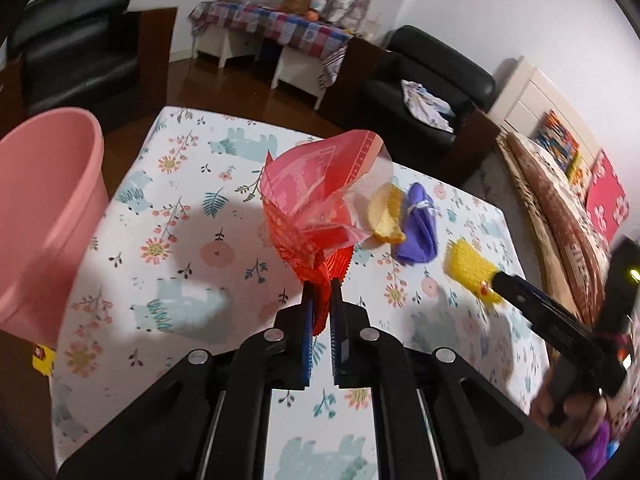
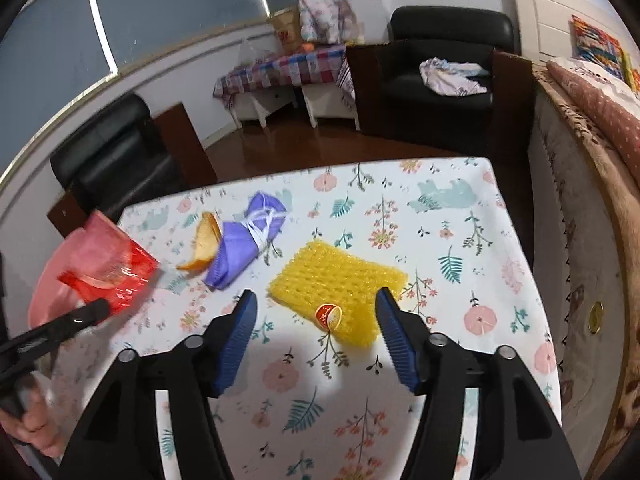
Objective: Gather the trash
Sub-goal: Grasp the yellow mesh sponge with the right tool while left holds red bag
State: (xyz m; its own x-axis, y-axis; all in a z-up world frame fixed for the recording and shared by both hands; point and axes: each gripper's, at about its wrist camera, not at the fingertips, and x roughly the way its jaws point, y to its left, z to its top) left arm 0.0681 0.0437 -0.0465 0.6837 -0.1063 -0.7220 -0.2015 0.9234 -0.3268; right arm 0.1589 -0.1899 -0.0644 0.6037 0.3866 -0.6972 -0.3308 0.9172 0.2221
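The left gripper (image 1: pixel 322 280) pinches the crinkly red wrapper (image 1: pixel 320 204), light and floppy, by its twisted tail above the table (image 1: pixel 192 208), while the wide-open, empty right gripper (image 2: pixel 316 300) nears the yellow foam net (image 2: pixel 336 280), probably squashy, best nipped at an edge.

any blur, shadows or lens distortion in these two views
Left wrist view: right tongs and pink plastic bin motion-blurred, dark shadow on the floral tablecloth. Right wrist view: crumpled red plastic wrapper smeared, yellow foam net sharp. Both views: fisheye bending, black corners.
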